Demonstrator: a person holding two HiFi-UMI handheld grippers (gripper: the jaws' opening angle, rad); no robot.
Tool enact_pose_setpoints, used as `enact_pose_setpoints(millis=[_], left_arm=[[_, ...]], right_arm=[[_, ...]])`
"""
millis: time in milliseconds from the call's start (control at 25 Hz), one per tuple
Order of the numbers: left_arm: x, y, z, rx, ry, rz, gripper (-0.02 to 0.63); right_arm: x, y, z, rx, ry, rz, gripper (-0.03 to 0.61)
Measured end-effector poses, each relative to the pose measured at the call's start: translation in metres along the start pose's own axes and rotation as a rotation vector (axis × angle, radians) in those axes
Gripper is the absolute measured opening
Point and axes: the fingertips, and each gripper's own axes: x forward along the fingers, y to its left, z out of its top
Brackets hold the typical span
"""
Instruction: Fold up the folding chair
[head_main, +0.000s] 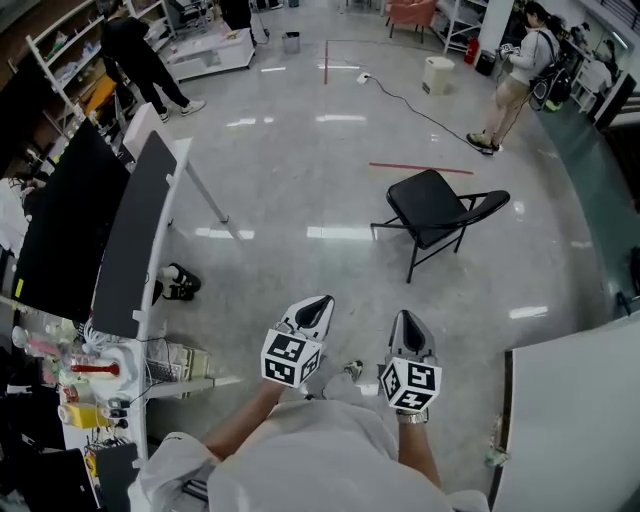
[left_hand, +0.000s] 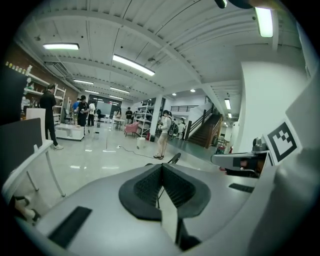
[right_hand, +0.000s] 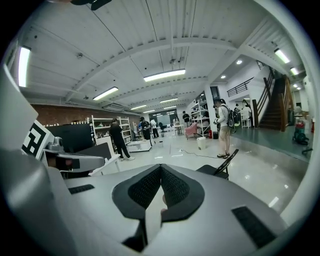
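The black metal folding chair stands unfolded on the glossy grey floor, seat flat and backrest toward the right of the head view. It is well ahead of both grippers and touched by neither.

The grey left gripper is held low in front of the person and points forward. In the left gripper view its ribbed black pads meet in a closed line with nothing between them, and part of the chair shows on the floor beyond the tip. The grey right gripper is just beside it, roughly parallel, and its jaws are likewise pressed together and empty (the right gripper view shows the chair off to the right of the tip).

A strip of red tape lies on the floor behind the chair. Beyond it a person in a light top stands near a white bucket. A white-framed table with a black top runs along the left.
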Motion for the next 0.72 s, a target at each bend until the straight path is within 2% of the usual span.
enact_pose_setpoints(millis=[200, 400, 560, 720], left_arm=[[0.045, -0.002, 0.035, 0.032, -0.030, 0.030, 0.011], [0.071, -0.001, 0.049, 0.054, -0.054, 0.077, 0.011], [0.085, -0.001, 0.058, 0.066, -0.056, 0.073, 0.011], [0.110, 0.009, 0.067, 0.059, -0.060, 0.050, 0.011]], right_arm=[[0.037, -0.038, 0.024, 0.009, -0.005, 0.015, 0.005], [0.062, -0.058, 0.045, -0.001, -0.038, 0.037, 0.005], [0.071, -0.068, 0.054, 0.007, -0.049, 0.032, 0.003], [0.087, -0.083, 0.061, 0.015, -0.055, -0.009, 0.005]])
